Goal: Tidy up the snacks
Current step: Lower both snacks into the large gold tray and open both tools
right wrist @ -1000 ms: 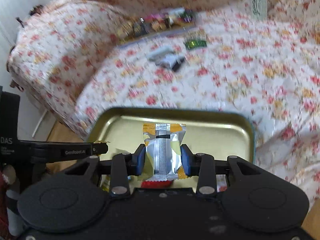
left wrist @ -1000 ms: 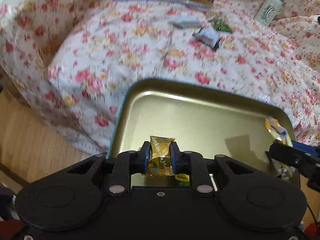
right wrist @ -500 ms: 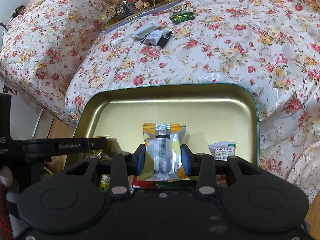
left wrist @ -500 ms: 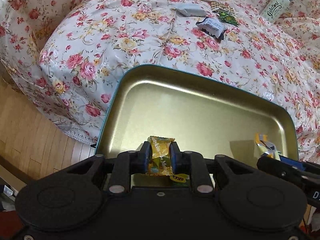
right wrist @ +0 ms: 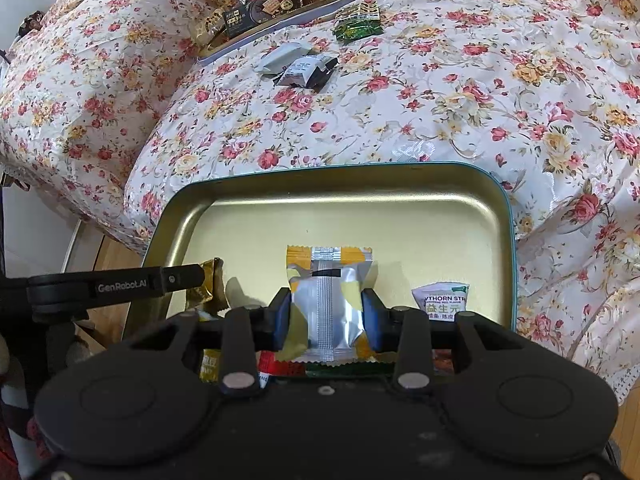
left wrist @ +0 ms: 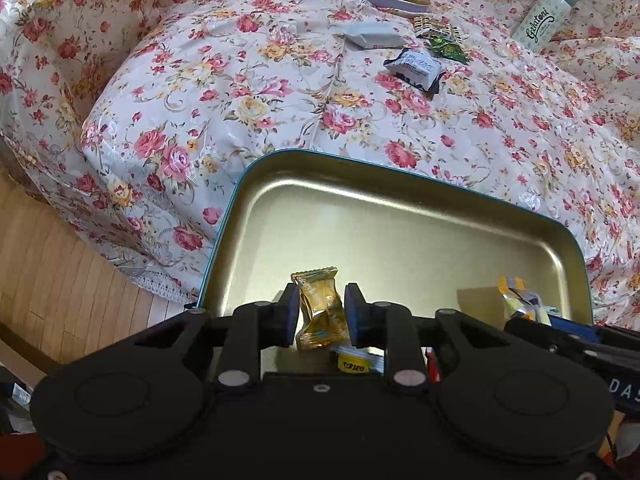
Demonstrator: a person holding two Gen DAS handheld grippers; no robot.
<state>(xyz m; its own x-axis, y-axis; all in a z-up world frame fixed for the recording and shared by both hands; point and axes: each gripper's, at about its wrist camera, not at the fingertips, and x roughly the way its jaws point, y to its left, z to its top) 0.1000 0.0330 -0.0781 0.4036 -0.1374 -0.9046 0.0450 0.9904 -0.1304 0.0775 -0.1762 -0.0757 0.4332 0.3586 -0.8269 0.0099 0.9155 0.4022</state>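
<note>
A gold tin tray (left wrist: 400,236) with a teal rim lies on the floral cloth, just below both grippers. My left gripper (left wrist: 321,312) hovers over its near left corner with its jaws opening. A gold-wrapped candy (left wrist: 320,308) stands tilted and loose between the pads. From the right wrist view the same candy (right wrist: 208,284) shows at the left finger's tip. My right gripper (right wrist: 326,316) is shut on a silver and yellow snack packet (right wrist: 328,288) above the tray's (right wrist: 360,220) near middle.
A white hawthorn packet (right wrist: 440,300) and other wrappers lie at the tray's near edge. Farther off are a second tray of sweets (right wrist: 280,8), loose wrapped snacks (left wrist: 416,68) and a pale bottle (left wrist: 544,16). Wooden floor (left wrist: 60,280) lies beyond the cloth's left edge.
The left jaws have parted a little and the gold candy has tipped over between them. The right gripper keeps its grip on the silver packet.
</note>
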